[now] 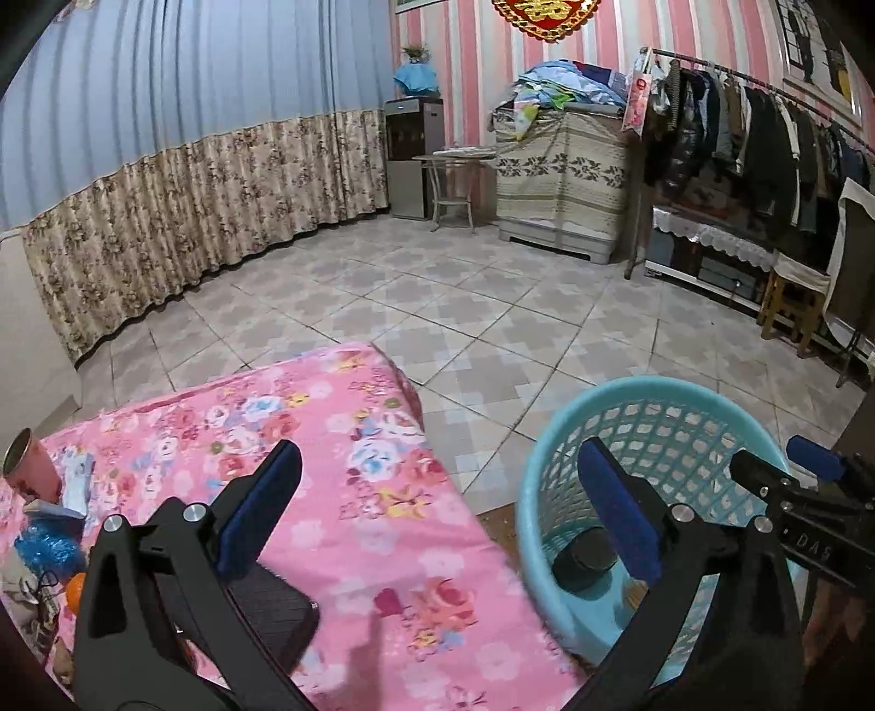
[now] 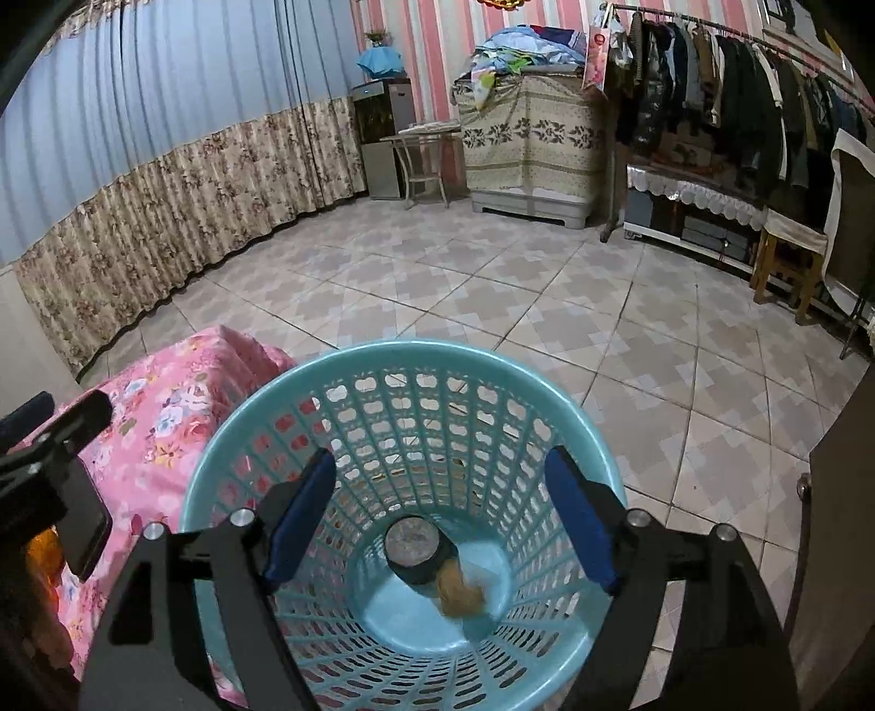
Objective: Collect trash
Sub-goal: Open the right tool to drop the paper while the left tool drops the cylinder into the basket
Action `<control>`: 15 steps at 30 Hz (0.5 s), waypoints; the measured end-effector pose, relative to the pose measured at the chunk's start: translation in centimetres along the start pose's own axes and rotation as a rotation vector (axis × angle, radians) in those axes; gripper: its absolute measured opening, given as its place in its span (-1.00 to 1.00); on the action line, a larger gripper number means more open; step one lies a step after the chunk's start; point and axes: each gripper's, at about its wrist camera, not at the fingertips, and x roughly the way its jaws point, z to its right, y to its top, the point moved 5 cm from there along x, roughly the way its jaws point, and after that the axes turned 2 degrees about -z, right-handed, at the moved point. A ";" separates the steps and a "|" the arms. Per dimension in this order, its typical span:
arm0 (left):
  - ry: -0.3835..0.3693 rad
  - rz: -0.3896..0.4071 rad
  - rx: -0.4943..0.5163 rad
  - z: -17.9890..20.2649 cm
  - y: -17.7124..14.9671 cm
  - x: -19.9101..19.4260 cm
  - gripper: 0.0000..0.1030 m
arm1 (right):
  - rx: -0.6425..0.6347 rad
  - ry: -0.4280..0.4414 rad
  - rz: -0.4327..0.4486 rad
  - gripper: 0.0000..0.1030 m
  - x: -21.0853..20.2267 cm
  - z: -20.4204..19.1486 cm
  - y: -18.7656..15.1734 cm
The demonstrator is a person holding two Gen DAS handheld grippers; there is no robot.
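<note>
Orange-brown scrap [image 2: 462, 593] in basket [image 2: 547, 394]: blurred, kind unreadable. Dark jar [image 1: 582, 558]: partly hidden behind left gripper's finger [image 1: 620, 508]. Orange object [image 1: 75, 589]: mostly hidden. Pink can [image 1: 30, 465]: cut by frame edge.

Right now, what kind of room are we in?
Most likely a bedroom or living space in a home. A bed under a pink floral sheet is in front, a long clothes rack of hanging coats lines the far wall, and a pile of folded bedding tops a covered cabinet.
</note>
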 end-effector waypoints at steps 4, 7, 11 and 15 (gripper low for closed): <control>0.017 0.012 -0.014 -1.4 -0.1 -0.8 0.89 | -0.021 -0.024 0.010 0.55 -0.3 -0.2 0.1; 0.029 0.017 -0.020 -2.2 -0.2 -1.4 0.90 | -0.027 -0.031 0.021 0.56 -0.6 -0.7 -0.1; 0.047 0.022 -0.021 -3.4 -0.8 -2.1 0.90 | -0.040 -0.034 0.036 0.56 -1.3 -1.5 -0.4; 0.052 0.023 -0.035 -4.7 -1.3 -3.0 0.90 | -0.032 -0.020 0.053 0.58 -2.3 -2.2 -0.5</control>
